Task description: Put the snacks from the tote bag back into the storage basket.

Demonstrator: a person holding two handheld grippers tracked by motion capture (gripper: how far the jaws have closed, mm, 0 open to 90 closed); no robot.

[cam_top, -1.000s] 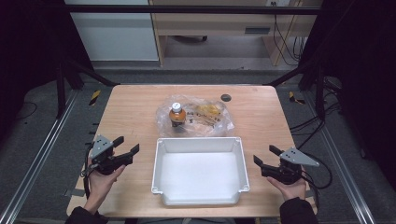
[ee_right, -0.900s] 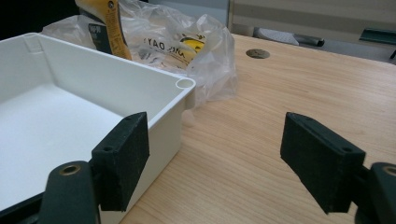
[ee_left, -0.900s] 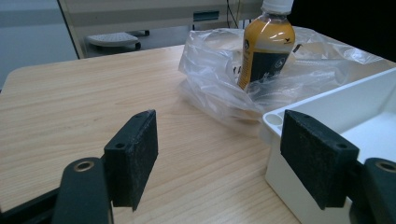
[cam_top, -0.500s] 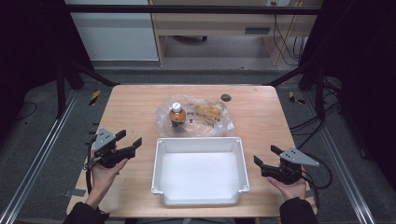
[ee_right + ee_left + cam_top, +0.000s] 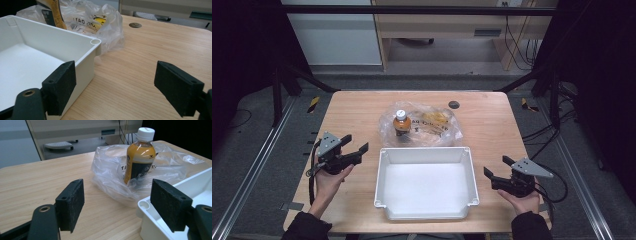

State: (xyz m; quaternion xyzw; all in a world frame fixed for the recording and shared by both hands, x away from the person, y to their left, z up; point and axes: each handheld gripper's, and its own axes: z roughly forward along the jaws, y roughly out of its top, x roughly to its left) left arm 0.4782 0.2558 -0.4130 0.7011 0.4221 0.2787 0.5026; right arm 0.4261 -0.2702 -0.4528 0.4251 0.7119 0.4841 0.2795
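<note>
A white plastic bin (image 5: 426, 150) stands empty on the wooden table's near half. Just behind it lies a clear plastic bag (image 5: 434, 125) with yellow packets inside, and an orange drink bottle (image 5: 401, 122) with a white cap stands upright in its left part. My left gripper (image 5: 354, 145) is open to the left of the bin, its jaws framing the bottle (image 5: 139, 155) and bag (image 5: 110, 175) from a distance. My right gripper (image 5: 498, 171) is open to the right of the bin, with the bin's corner (image 5: 93, 43) by its left jaw.
A small dark round hole cover (image 5: 454, 104) sits in the table top behind the bag. Bare wood stretches along both sides of the bin. Black frame rails and cables run on the floor around the table.
My left gripper has lifted and moved forward toward the bag and bottle. The right gripper has stayed nearly still.
</note>
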